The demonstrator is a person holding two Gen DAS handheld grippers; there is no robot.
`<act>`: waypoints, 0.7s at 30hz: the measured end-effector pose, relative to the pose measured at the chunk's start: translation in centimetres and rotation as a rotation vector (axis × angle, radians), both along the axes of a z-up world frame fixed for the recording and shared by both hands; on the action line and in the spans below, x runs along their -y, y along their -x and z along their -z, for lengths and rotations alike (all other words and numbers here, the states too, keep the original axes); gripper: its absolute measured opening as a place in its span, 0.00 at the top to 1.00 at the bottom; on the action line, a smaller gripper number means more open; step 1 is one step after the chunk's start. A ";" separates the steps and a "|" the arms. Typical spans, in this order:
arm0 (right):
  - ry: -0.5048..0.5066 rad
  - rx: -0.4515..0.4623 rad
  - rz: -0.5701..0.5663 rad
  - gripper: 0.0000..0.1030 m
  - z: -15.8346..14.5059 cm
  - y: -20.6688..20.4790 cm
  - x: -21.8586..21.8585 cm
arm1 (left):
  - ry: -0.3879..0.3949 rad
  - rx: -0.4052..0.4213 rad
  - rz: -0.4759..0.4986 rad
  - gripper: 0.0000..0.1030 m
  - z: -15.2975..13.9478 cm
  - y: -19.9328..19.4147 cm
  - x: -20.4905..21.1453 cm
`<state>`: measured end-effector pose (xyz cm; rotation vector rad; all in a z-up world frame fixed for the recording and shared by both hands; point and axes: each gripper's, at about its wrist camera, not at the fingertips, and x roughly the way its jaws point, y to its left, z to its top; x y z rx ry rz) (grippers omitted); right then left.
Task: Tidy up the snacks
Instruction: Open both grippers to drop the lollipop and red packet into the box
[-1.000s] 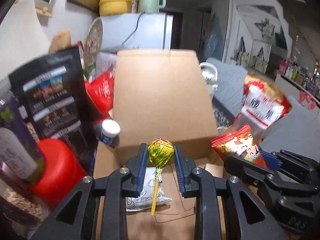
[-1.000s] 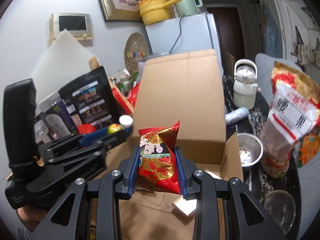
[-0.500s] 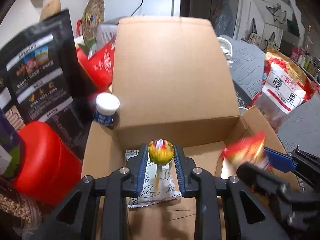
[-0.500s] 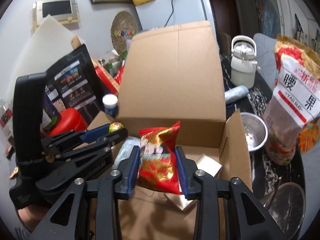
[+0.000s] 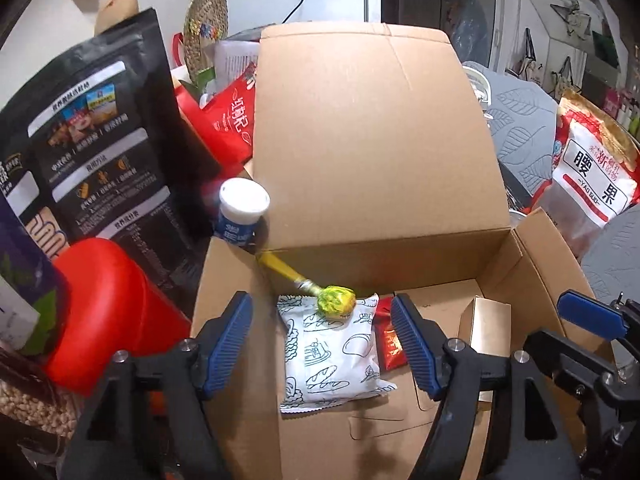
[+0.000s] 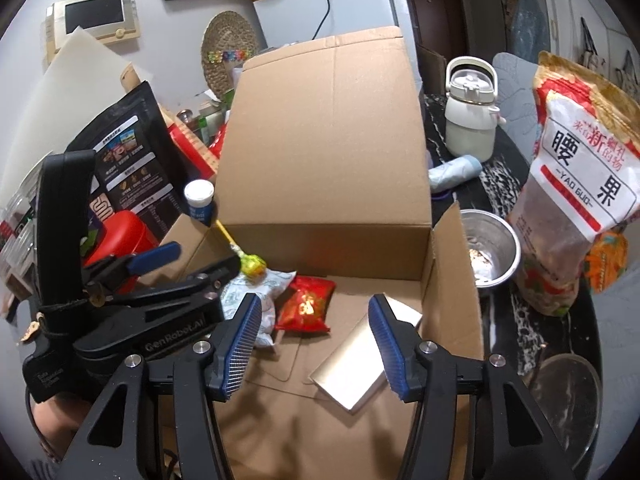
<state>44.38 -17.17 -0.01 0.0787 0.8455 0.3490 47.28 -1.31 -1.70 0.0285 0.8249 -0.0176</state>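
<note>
An open cardboard box (image 5: 372, 152) (image 6: 328, 152) stands before me. Inside lie a white bread-print packet (image 5: 332, 356) (image 6: 256, 292), a yellow-green lollipop (image 5: 335, 300) (image 6: 252, 266) resting on it with its stick against the box corner, a red snack packet (image 6: 306, 308) (image 5: 390, 344) and a small gold box (image 6: 360, 360) (image 5: 484, 328). My left gripper (image 5: 322, 344) is open and empty above the white packet. My right gripper (image 6: 314, 344) is open and empty above the box floor.
Left of the box are a black pouch (image 5: 92, 140), a red container (image 5: 108, 304) and a small white-capped bottle (image 5: 242, 212). On the right stand a large cashew bag (image 6: 576, 184), a steel bowl (image 6: 488, 252) and a white kettle (image 6: 470, 116).
Both grippers opened. The lollipop dropped onto the white packet and the red snack packet dropped onto the box floor. Both grippers lowered toward the box.
</note>
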 end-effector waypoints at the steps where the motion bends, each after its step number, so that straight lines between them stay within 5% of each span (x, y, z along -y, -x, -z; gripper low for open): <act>1: 0.003 0.002 0.000 0.46 -0.1 0.1 0.1 | 0.000 0.001 -0.002 0.31 -0.1 0.0 -0.1; 21: -0.015 0.070 -0.014 0.46 -2.6 3.5 1.0 | -0.037 0.083 0.045 0.31 -4.0 5.0 1.9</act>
